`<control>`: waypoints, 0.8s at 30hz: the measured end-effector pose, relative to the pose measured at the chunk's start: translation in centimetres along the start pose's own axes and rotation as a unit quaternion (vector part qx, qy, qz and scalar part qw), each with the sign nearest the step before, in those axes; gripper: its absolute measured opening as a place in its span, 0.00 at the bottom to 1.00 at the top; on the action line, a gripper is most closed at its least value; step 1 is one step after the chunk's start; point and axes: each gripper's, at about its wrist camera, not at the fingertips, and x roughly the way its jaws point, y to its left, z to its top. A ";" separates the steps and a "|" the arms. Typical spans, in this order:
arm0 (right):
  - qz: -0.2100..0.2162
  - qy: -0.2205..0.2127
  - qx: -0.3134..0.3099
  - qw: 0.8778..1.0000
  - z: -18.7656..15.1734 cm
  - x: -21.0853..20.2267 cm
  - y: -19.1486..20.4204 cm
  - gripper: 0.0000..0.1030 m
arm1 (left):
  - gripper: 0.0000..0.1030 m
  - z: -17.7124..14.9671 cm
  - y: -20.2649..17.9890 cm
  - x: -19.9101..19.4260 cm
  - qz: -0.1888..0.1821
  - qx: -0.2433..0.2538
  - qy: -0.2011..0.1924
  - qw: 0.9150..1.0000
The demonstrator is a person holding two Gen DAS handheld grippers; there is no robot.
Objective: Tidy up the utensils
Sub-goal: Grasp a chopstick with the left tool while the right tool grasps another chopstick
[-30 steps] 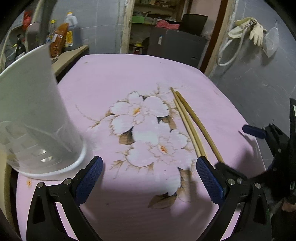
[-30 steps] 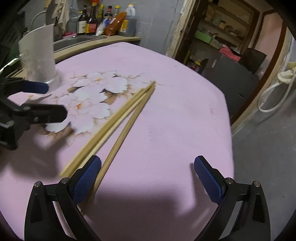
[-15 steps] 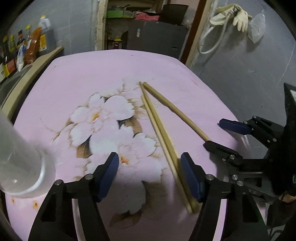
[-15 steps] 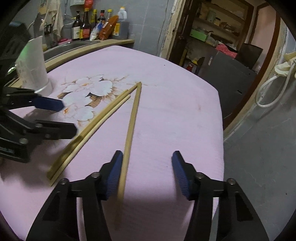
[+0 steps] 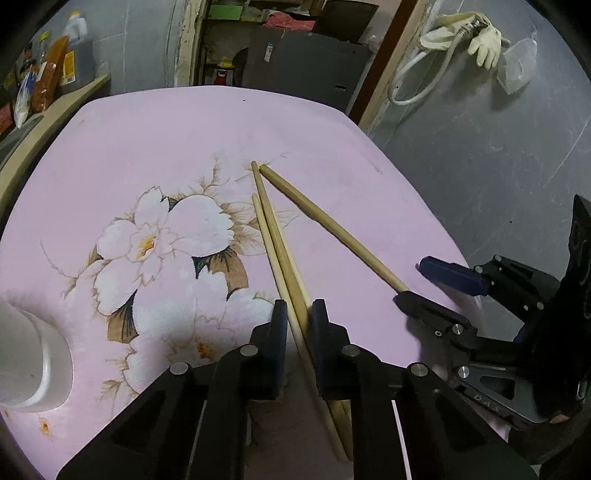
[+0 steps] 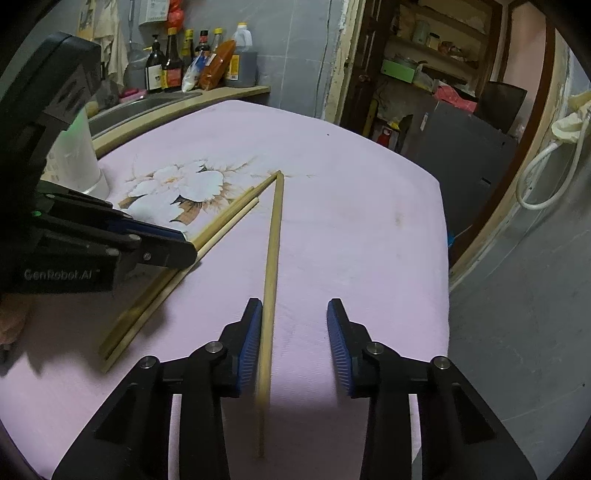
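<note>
Two pale chopsticks (image 5: pixel 280 251) lie side by side on the pink flowered cloth (image 5: pixel 147 140). My left gripper (image 5: pixel 297 325) is closing on them near their close ends, and its pads touch both sides of the pair. A third, darker chopstick (image 6: pixel 273 240) lies apart at an angle, tips meeting at the far end. It runs between the fingers of my right gripper (image 6: pixel 295 332), against the left pad, while the right pad stands clear; these jaws are closing too. The white plastic holder (image 5: pixel 33 362) stands upright at the left, beyond the left gripper (image 6: pixel 177 243).
Sauce bottles (image 6: pixel 199 70) line a counter behind the table's far left, beside a sink. The table's right edge (image 6: pixel 443 240) drops to grey floor. A doorway with shelves lies behind, and gloves and a hose (image 5: pixel 476 33) hang on the wall.
My left gripper slid right over the pair and its jaws went from wide to nearly closed. The right jaws narrowed around the single chopstick, which swung away from the pair.
</note>
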 end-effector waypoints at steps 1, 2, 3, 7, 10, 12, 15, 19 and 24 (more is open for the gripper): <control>0.003 0.000 0.003 1.000 0.0 0.0 0.0 0.27 | 0.05 0.2 0.0 -0.1 0.000 -0.001 -0.002 1.000; 0.004 0.000 0.004 1.000 -0.1 0.0 0.0 0.25 | 0.00 0.2 0.1 -0.3 0.001 0.000 -0.006 1.000; 0.004 -0.001 0.005 1.000 -0.1 -0.1 0.0 0.23 | 0.00 0.1 0.1 -0.6 0.004 0.000 -0.006 1.000; 0.004 -0.002 0.005 1.000 -0.2 -0.1 0.1 0.18 | 0.00 -0.7 0.4 -0.9 0.016 -0.001 -0.004 1.000; 0.003 -0.002 0.006 1.000 -0.2 -0.1 0.1 0.18 | 0.00 -1.0 0.9 -0.7 0.009 -0.011 0.000 1.000; 0.003 -0.001 0.007 1.000 -0.1 -0.1 0.2 0.18 | 0.00 -1.1 1.1 -0.9 -0.004 -0.014 0.000 1.000; 0.005 0.001 0.011 1.000 -0.1 0.0 0.0 0.18 | 0.00 -0.6 1.0 -0.9 -0.029 -0.022 -0.001 0.999; 0.006 0.002 0.016 1.000 -0.1 0.1 -0.4 0.18 | 0.00 0.0 0.4 -0.5 -0.033 -0.006 0.002 0.999; 0.006 0.003 0.023 1.000 -0.1 0.2 -0.8 0.18 | 0.00 0.8 0.2 0.2 -0.020 -0.005 -0.003 1.000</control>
